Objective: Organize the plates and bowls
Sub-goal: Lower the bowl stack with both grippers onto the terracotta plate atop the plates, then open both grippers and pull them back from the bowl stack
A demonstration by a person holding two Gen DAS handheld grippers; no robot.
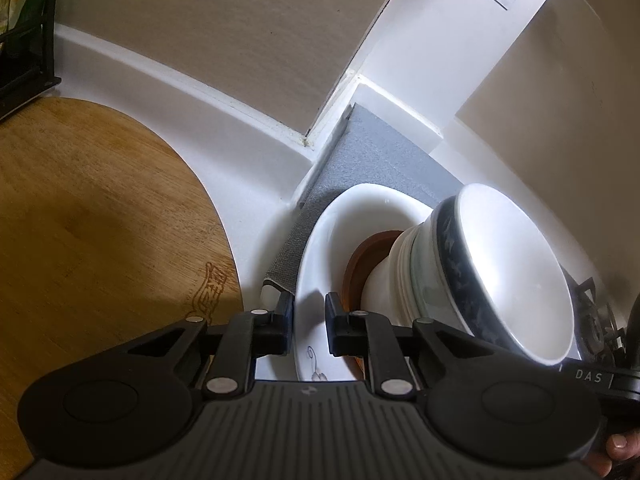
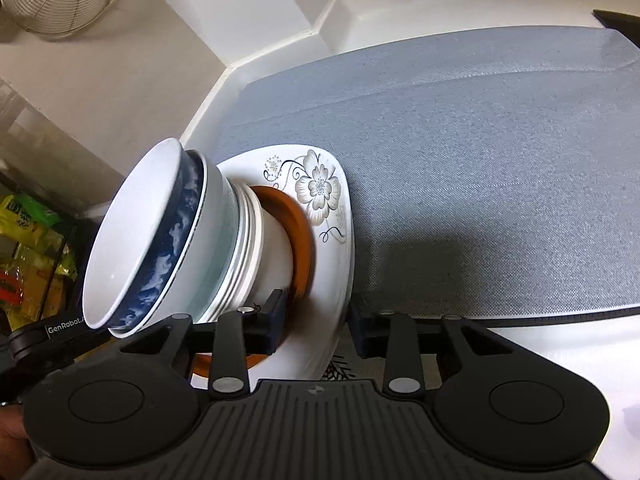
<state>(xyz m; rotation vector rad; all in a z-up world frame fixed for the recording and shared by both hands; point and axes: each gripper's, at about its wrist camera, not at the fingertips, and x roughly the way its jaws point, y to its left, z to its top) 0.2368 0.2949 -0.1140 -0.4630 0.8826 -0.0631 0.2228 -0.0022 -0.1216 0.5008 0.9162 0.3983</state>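
Straddling the floral plate (image 2: 332, 240) rim, both tools parted, right tool (image 2: 316, 324), left tool (image 1: 308, 320), plate base hidden under bowls (image 2: 160, 240).

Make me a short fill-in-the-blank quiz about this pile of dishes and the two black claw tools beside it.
1. The white square plate at the bottom of the stack is printed with a ____ pattern.
2. The stack rests on a ____ woven mat.
3. The top white bowl has a ____ patterned outside.
4. Directly on the square plate lies a round ____ dish.

Missing words: flower; grey; blue; brown
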